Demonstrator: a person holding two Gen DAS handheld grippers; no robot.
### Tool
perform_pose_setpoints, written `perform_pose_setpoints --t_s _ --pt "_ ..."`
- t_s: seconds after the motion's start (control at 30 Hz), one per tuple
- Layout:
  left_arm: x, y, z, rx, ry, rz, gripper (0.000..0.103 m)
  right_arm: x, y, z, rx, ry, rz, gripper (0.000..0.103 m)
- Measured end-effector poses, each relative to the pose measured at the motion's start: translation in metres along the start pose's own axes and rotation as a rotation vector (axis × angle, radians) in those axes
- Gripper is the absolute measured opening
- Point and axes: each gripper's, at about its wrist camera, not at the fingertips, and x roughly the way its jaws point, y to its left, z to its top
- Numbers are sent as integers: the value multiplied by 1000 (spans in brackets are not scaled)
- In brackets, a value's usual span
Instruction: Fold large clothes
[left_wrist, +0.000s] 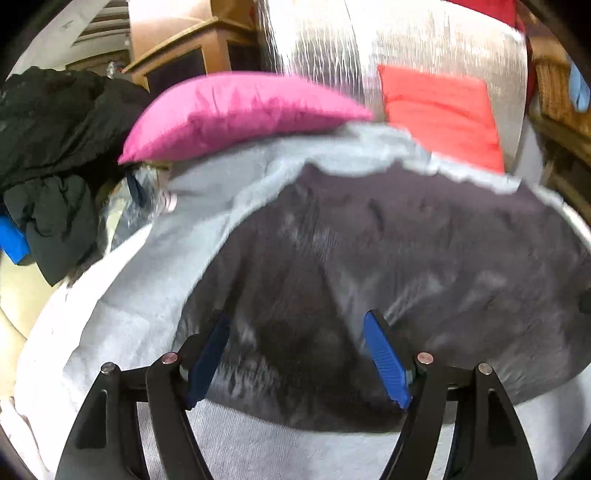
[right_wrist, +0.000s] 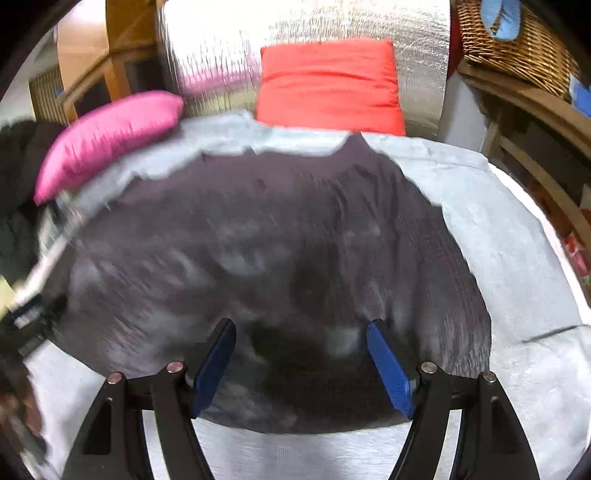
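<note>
A dark grey garment (left_wrist: 388, 266) (right_wrist: 266, 251) lies spread flat on a pale grey blanket (left_wrist: 122, 317) (right_wrist: 517, 258). Its near hem runs just beyond both grippers. In the left wrist view my left gripper (left_wrist: 295, 317) hangs over the garment's near left part, its blue pads (left_wrist: 386, 362) wide apart and nothing pinched between them. My right gripper (right_wrist: 301, 323) is open too, over the near edge of the garment toward its right side, and its blue pads (right_wrist: 391, 369) hold no cloth. Both views are blurred by motion.
A pink cushion (left_wrist: 236, 110) (right_wrist: 107, 140) and a red cushion (left_wrist: 443, 107) (right_wrist: 328, 85) lie at the blanket's far edge against a silver foil panel (right_wrist: 221, 44). A heap of black clothes (left_wrist: 55, 147) sits far left. A wicker basket (right_wrist: 517, 44) stands on wooden shelving at right.
</note>
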Motion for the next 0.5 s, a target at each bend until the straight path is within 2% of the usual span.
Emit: perform_pose_setpoints --t_s 0.07,0.17,0.27,0.37,0.4,0.5 --pt "-2 -10 11 -4 -9 -36 76 -5 9 17 -3 -26 22 77" --pt "1 -34 19 35 -15 -65 76 7 24 40 -3 -17 54 77" --pt "11 -64 19 100 -3 -88 76 39 33 61 19 64 58 77" --pt "35 -81 17 148 66 -66 76 75 27 67 14 140 -19 77" --pt "46 -85 14 146 87 -33 76 88 24 65 14 186 -33 78" --pt "58 -89 9 158 100 -11 79 98 25 62 -18 193 -61 80"
